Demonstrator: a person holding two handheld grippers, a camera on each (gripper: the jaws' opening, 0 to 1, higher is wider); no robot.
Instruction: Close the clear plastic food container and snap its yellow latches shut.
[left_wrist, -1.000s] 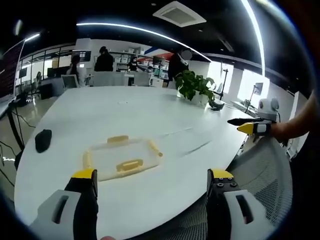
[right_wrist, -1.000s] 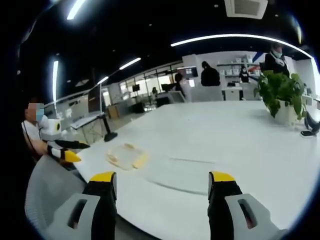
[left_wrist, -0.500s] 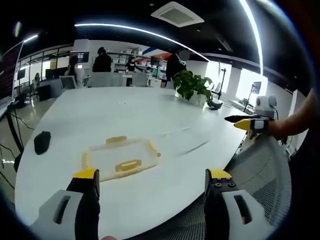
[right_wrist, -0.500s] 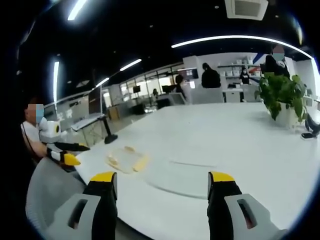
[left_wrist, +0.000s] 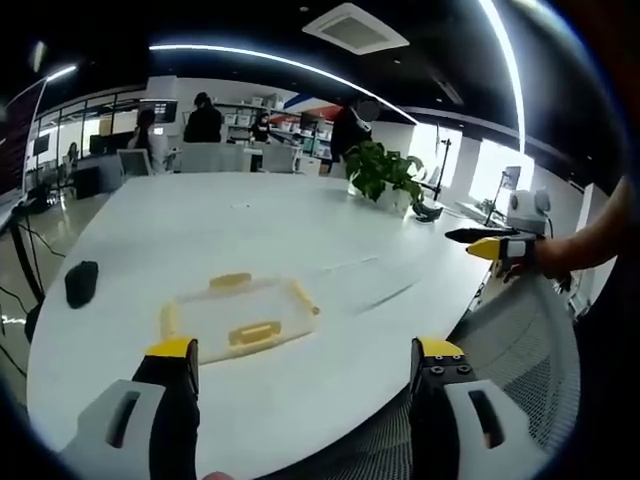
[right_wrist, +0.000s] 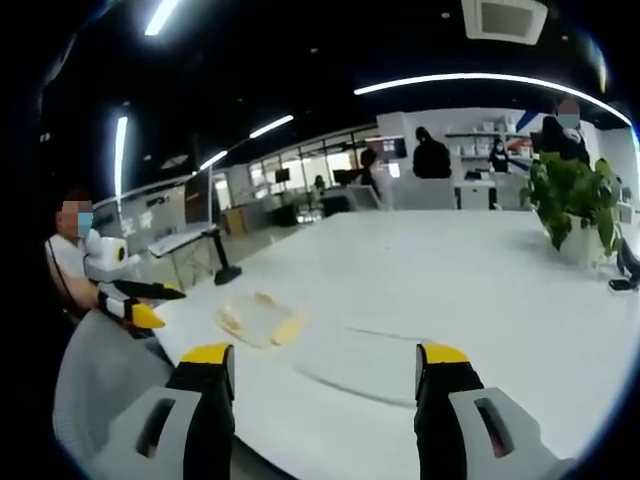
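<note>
Ahead of the left hand-held gripper (left_wrist: 300, 355), whose jaws stand wide apart and clamp nothing, the clear plastic food container (left_wrist: 238, 315) lies flat on the white worktop (left_wrist: 200, 225), slightly to that gripper's left and near the worktop's close edge, with yellow latches (left_wrist: 254, 333) showing on its sides; whether the lid is fully seated I cannot tell. The right hand-held gripper (right_wrist: 325, 360) also hangs with its jaws apart and empty, off the worktop's edge, the container well ahead and to its left. Over the last second little has shifted: both views have drifted slightly, and the container sits where it did, untouched, so I judge the closing and latching has not begun and both grippers have yet to approach. Outward, a small dark object (left_wrist: 80, 283) rests far to the left near the rim, well apart from the container, and a potted plant (left_wrist: 385, 175) stands far across the worktop. A mesh chair back (left_wrist: 510, 350) lies just below the right side of the left gripper. The worktop around the container is bare, leaving open room to come in from either side.
</note>
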